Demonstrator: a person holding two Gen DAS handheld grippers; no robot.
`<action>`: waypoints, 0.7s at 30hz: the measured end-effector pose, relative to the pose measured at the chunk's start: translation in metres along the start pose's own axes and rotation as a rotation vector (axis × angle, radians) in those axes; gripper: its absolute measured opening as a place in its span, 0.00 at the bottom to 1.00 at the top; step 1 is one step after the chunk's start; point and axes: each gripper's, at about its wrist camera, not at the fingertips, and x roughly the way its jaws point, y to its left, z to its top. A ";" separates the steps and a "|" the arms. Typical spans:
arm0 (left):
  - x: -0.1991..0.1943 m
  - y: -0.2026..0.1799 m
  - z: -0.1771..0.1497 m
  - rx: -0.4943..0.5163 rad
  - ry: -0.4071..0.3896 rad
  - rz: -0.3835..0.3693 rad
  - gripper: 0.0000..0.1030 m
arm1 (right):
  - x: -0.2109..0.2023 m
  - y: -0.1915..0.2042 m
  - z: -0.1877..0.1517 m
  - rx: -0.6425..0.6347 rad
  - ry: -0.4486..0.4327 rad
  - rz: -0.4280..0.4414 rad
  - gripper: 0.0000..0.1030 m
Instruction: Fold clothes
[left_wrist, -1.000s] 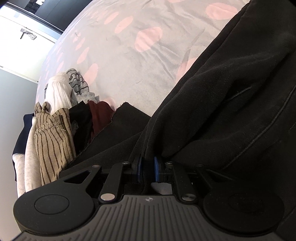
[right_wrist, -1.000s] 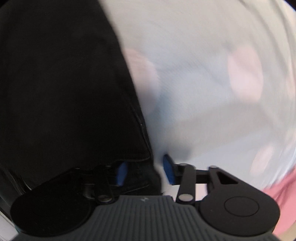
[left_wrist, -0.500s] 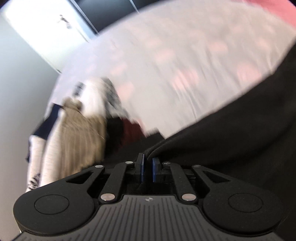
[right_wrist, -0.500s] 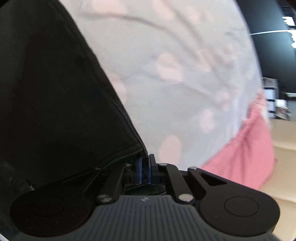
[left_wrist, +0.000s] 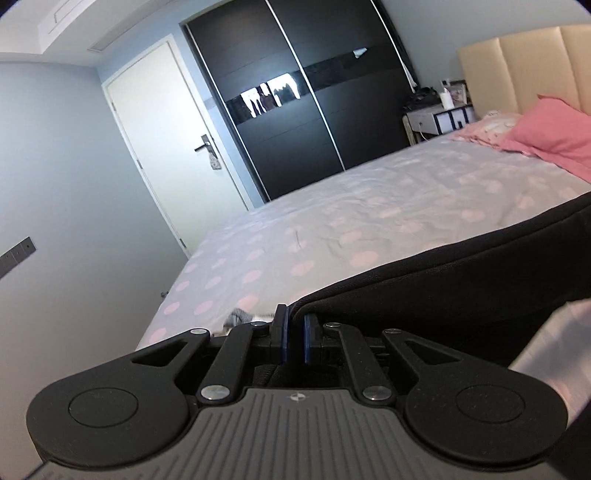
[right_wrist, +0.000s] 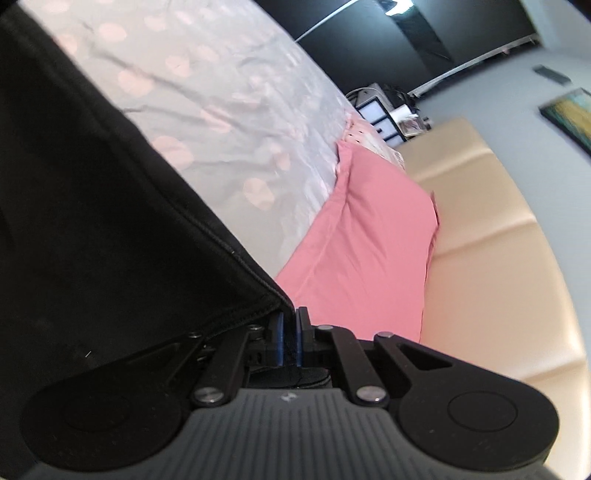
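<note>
- Above a bed (left_wrist: 369, 221) with a grey, pink-spotted sheet, a black garment (left_wrist: 461, 280) hangs stretched between two hand-held grippers, lifted clear of the mattress.
- The cloth is plain, matte black, with a stitched hem along its upper edge; in the right wrist view the garment (right_wrist: 110, 221) fills the left half of the frame, its seam showing as a ribbed line.
- In the left wrist view the taut edge runs from the lower centre up to the right edge of the frame; in the right wrist view it runs from the upper left down to the lower centre.
- The left gripper (left_wrist: 294, 334) has its blue-padded jaws pinched on a corner of the hem; the right gripper (right_wrist: 289, 334) clamps the opposite corner likewise.
- No brand, label or legible writing shows on the cloth.
- A pink pillow (right_wrist: 362, 236) lies at the padded cream headboard (right_wrist: 498, 258); a dark sliding wardrobe (left_wrist: 306, 99) and a white door (left_wrist: 166, 129) stand in the upper left of the left wrist view.
</note>
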 end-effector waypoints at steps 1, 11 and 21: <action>-0.005 0.000 -0.004 0.010 0.011 -0.005 0.06 | -0.006 0.002 -0.011 0.003 -0.005 0.008 0.07; -0.063 -0.015 -0.099 0.139 0.208 -0.105 0.06 | -0.047 0.045 -0.100 0.052 -0.033 0.070 0.07; -0.092 -0.067 -0.162 0.443 0.324 -0.152 0.05 | -0.054 0.115 -0.167 -0.095 0.157 0.228 0.07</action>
